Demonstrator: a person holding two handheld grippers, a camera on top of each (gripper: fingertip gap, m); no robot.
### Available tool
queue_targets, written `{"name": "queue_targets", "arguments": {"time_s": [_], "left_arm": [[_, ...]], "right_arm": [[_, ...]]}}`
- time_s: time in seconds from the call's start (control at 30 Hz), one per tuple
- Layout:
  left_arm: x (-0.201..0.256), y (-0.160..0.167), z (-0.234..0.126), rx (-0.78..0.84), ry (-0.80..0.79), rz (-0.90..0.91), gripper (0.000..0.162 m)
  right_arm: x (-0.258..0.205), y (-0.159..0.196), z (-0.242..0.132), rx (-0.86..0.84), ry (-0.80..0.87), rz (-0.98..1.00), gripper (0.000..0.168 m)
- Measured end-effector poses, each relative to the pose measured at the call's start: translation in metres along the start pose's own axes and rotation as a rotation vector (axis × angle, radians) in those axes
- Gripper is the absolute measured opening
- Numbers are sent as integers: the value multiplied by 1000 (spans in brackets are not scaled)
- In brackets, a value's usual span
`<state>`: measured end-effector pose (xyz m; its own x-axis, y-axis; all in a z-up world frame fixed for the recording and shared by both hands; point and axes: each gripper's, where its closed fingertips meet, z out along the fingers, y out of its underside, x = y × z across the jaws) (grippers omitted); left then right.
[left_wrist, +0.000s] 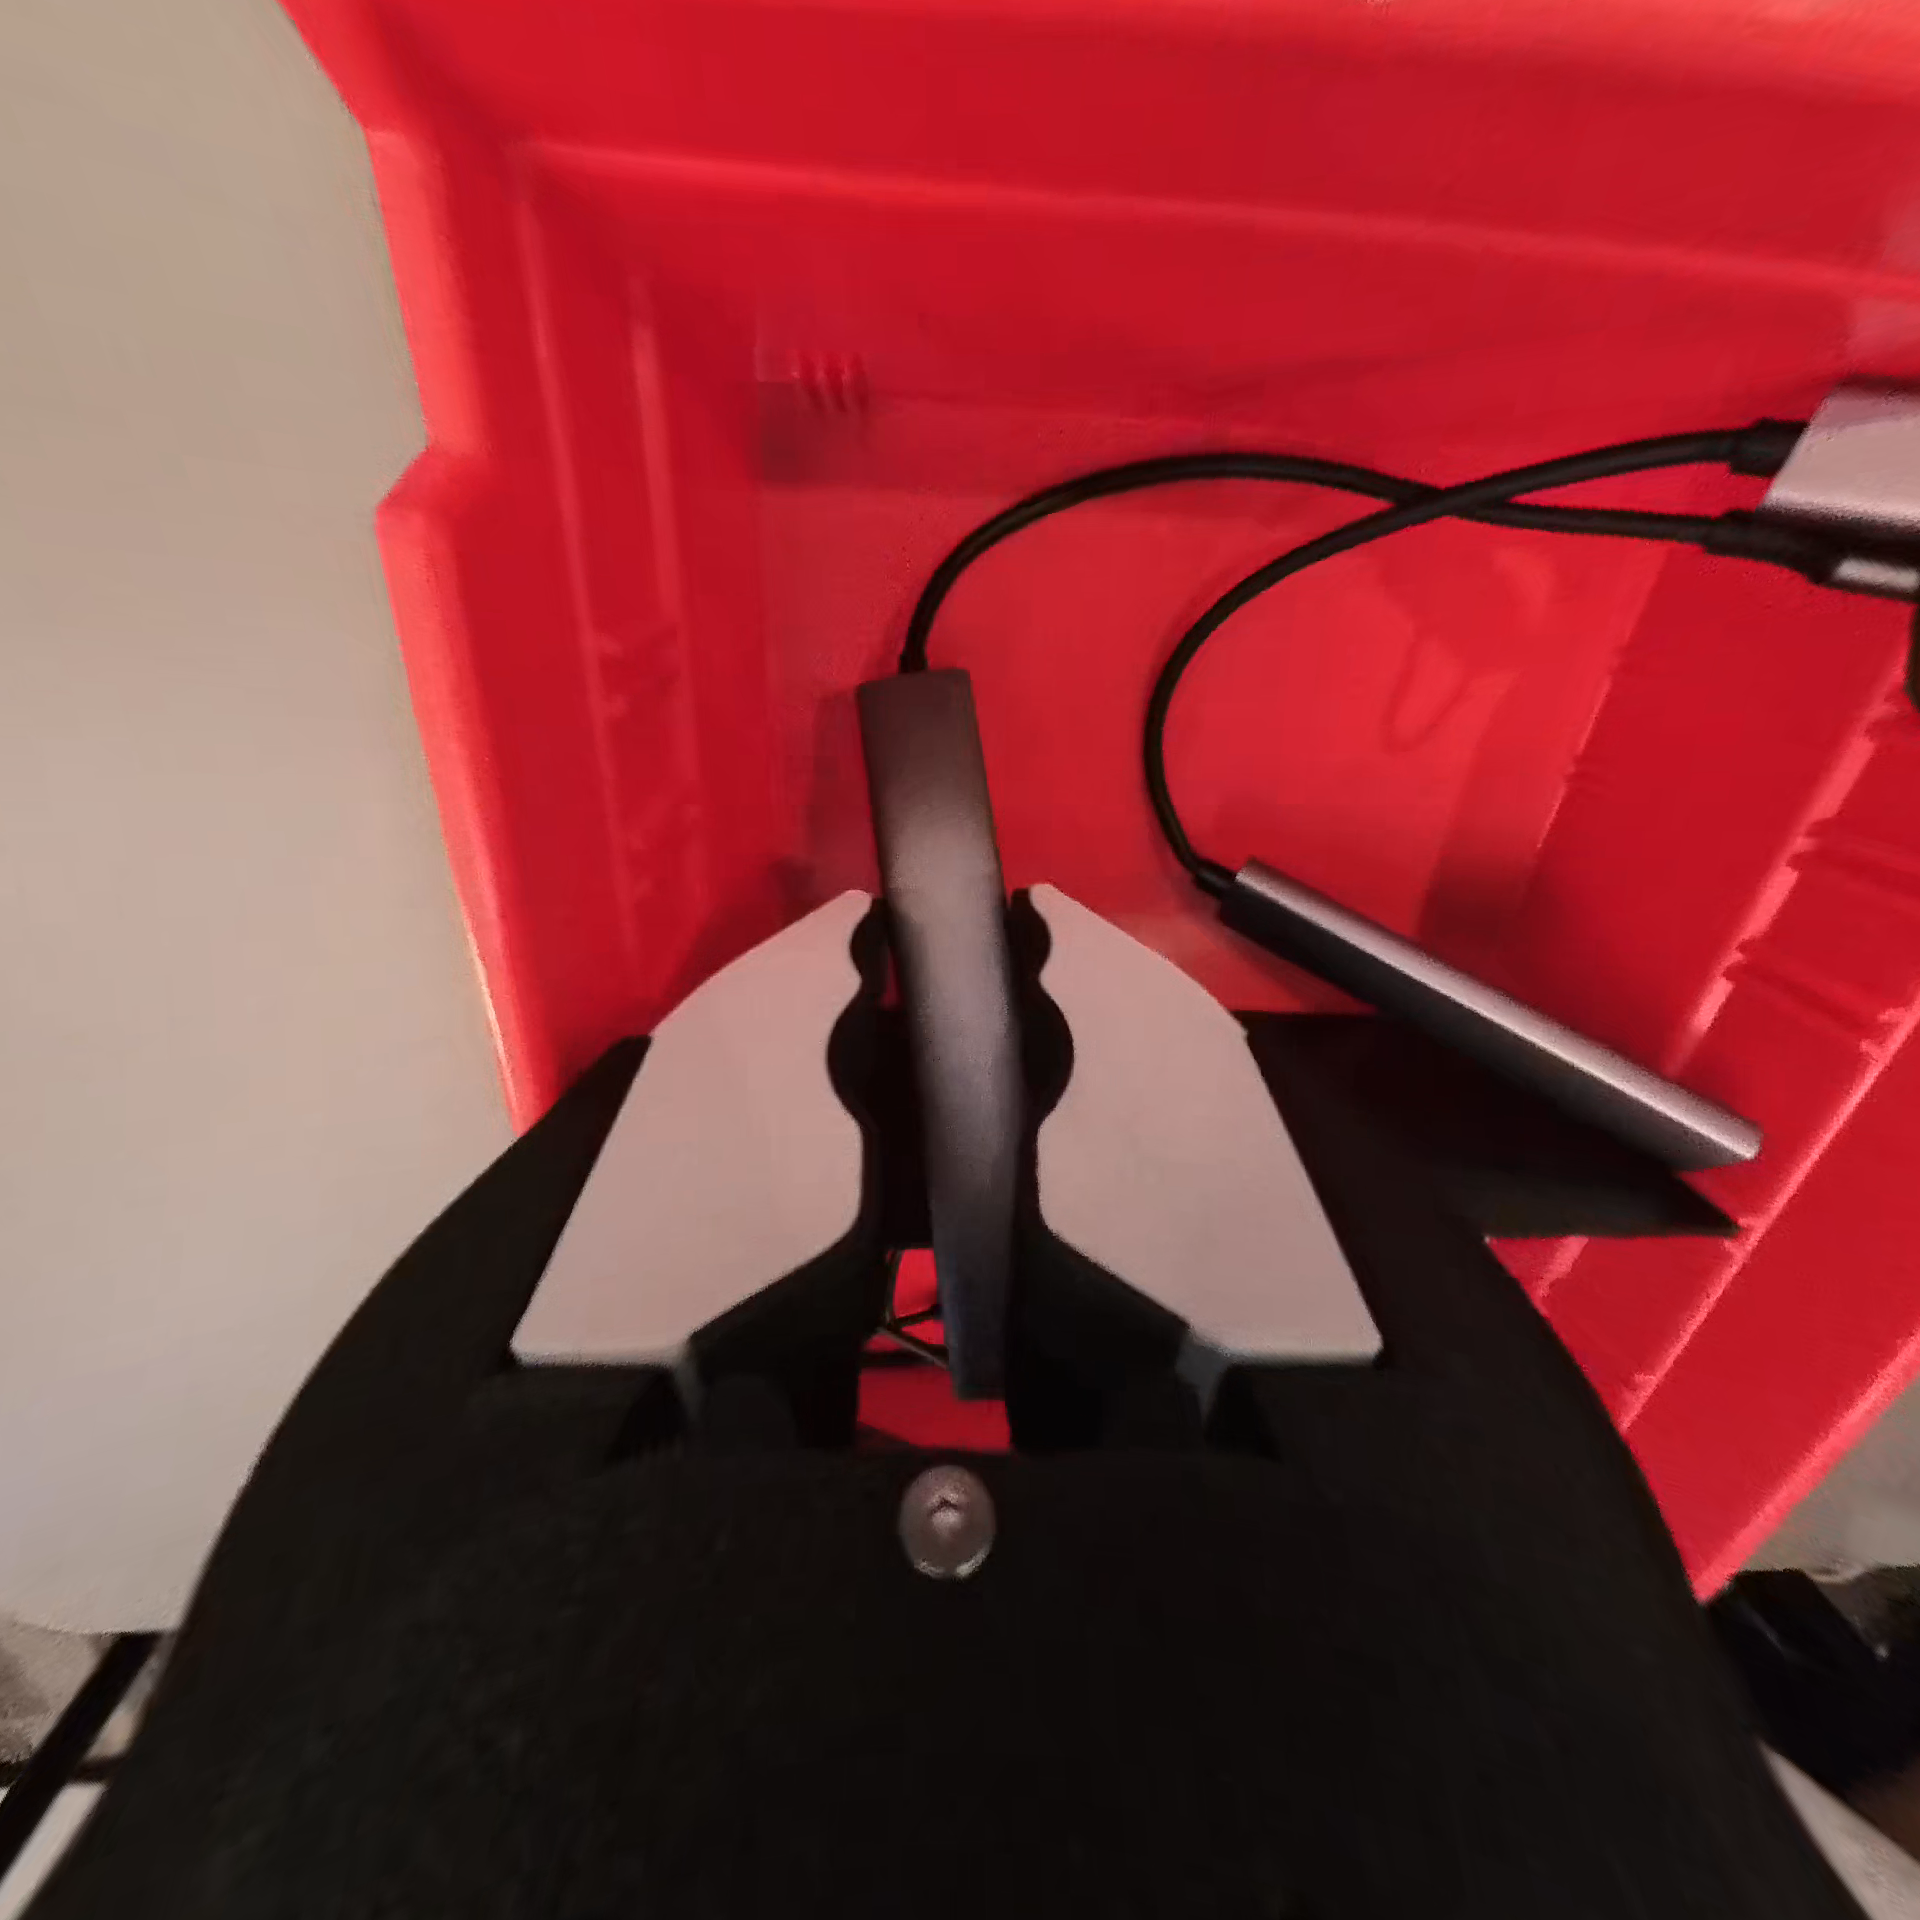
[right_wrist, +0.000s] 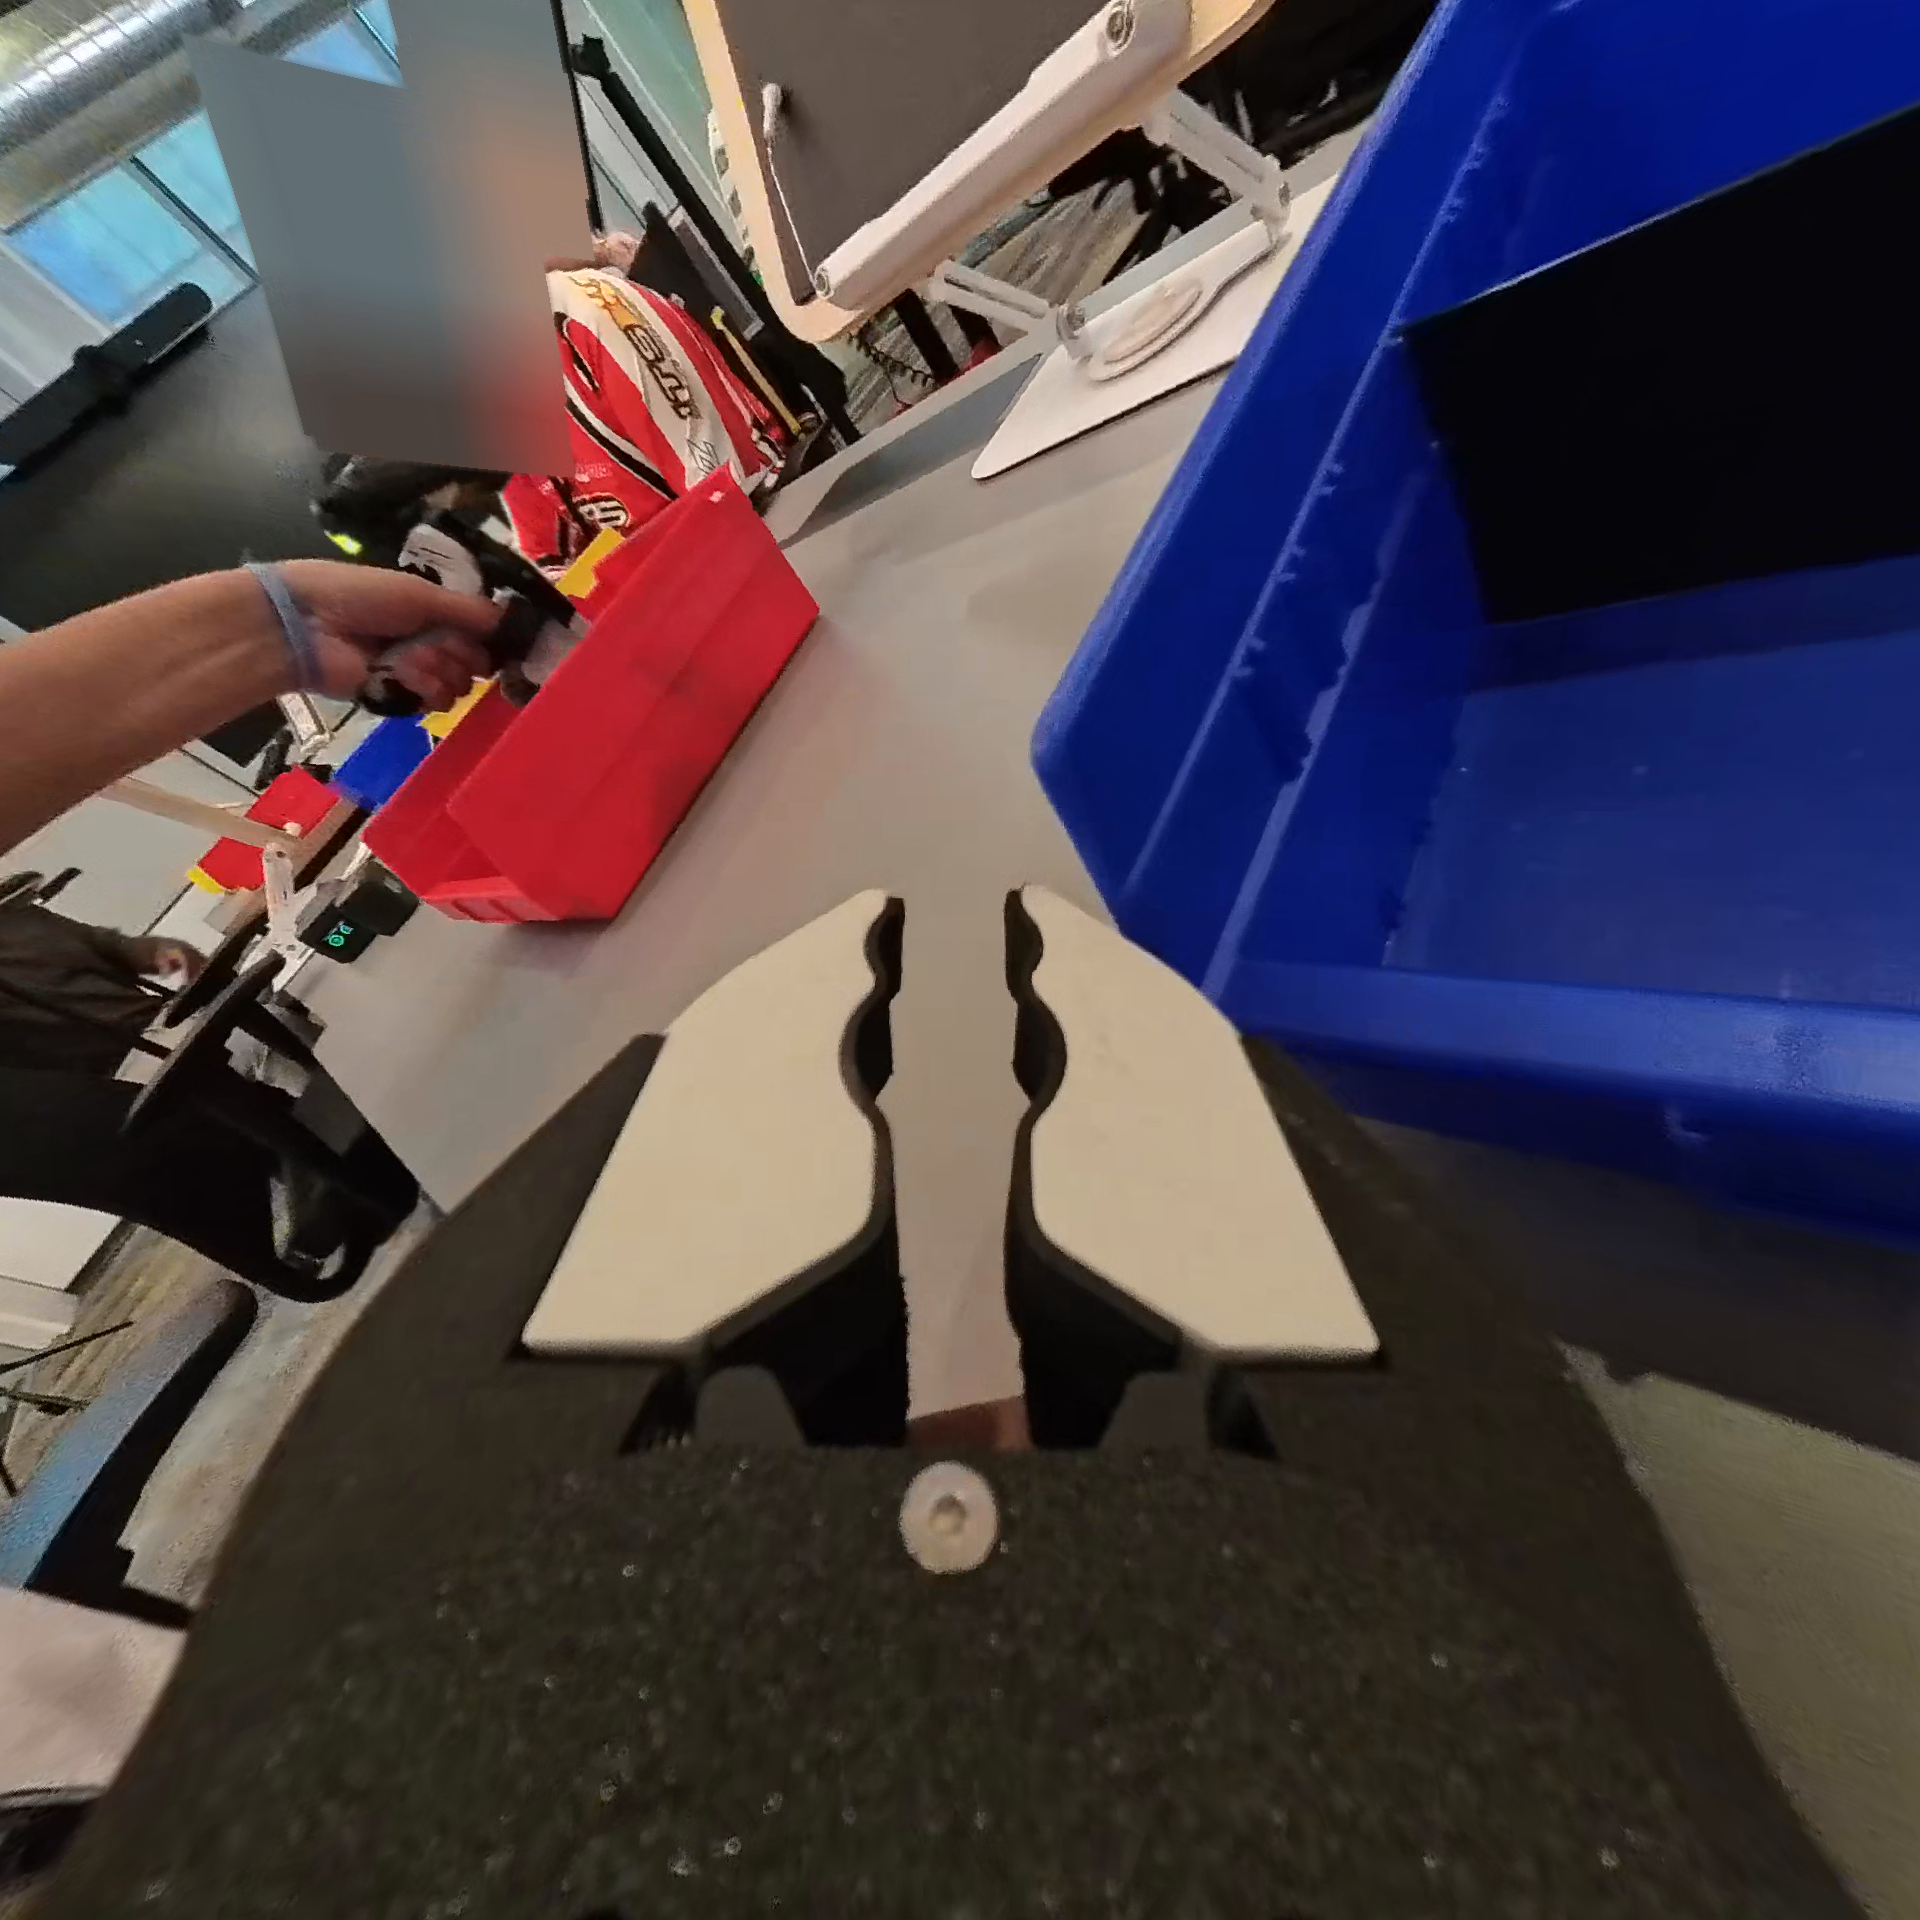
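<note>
My left gripper (left_wrist: 948, 909) is shut on a dark slim adapter hub (left_wrist: 935, 914) and holds it inside a red bin (left_wrist: 1039, 260). A black cable (left_wrist: 1039, 509) runs from the hub's far end to the right. A second, silver hub (left_wrist: 1475, 1008) lies in the bin to the right, with its own black cable (left_wrist: 1174, 727). My right gripper (right_wrist: 954, 909) is open and empty, with a narrow gap between its jaws, above the grey table (right_wrist: 914, 727) beside a blue bin (right_wrist: 1558, 831). The red bin (right_wrist: 623, 748) shows far left in the right wrist view, with a hand (right_wrist: 395, 644) holding the other gripper over it.
A silver device (left_wrist: 1860, 468) with plugged cables sits at the red bin's right edge. A black divider (right_wrist: 1683, 436) stands inside the blue bin. A white monitor arm and base (right_wrist: 1101, 353) stand at the table's far side. Chairs and coloured bins lie beyond the table at left. The grippers' ends are close to 55 cm from one another.
</note>
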<state>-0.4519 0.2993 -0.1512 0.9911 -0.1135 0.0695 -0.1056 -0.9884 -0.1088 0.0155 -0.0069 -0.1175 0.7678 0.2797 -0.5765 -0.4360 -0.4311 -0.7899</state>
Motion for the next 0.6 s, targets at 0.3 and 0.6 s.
{"name": "queue_targets", "arguments": {"time_s": [0.3, 0.6], "left_arm": [[-19, -4, -67, 287, -203, 254, 22], [-8, -5, -186, 747, -541, 513, 22]], "right_arm": [[-6, -1, -1, 4, 15, -74, 19], [-12, 2, 2, 2, 25, -105, 19]]}}
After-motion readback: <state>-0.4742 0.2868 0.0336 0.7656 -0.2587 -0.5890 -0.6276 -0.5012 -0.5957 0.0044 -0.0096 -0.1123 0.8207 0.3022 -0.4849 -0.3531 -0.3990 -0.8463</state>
